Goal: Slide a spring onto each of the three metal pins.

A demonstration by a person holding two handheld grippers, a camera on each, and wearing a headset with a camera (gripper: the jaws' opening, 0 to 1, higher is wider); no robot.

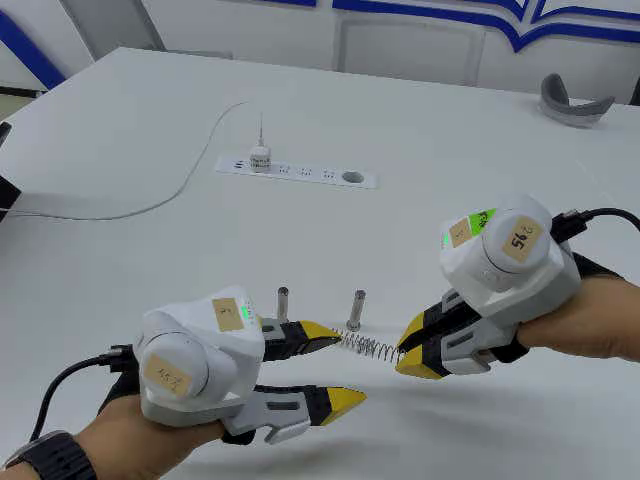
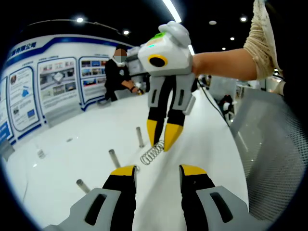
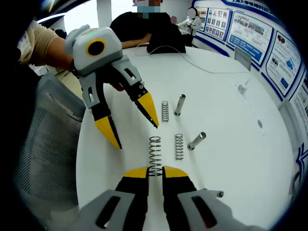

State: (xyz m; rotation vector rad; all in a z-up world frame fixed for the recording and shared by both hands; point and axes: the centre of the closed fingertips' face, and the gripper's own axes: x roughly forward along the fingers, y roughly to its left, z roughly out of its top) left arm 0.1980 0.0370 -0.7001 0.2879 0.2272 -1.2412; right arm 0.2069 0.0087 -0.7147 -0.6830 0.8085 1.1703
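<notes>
In the head view, the left gripper (image 1: 350, 368) is lying at the lower left of the frame, its jaws standing wide apart and pointing right. The right gripper (image 1: 405, 350), at centre right, is pointing left and downward, its jaws pinching one end of a spring (image 1: 370, 346). The left hand (image 1: 110, 440) and the right hand (image 1: 590, 318) are gripping the tools from behind.

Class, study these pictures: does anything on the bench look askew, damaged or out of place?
Nothing stands out. The pins stand bare, two springs lie loose beside them, and the right claw grips a third spring by one end, its coils even.
</notes>
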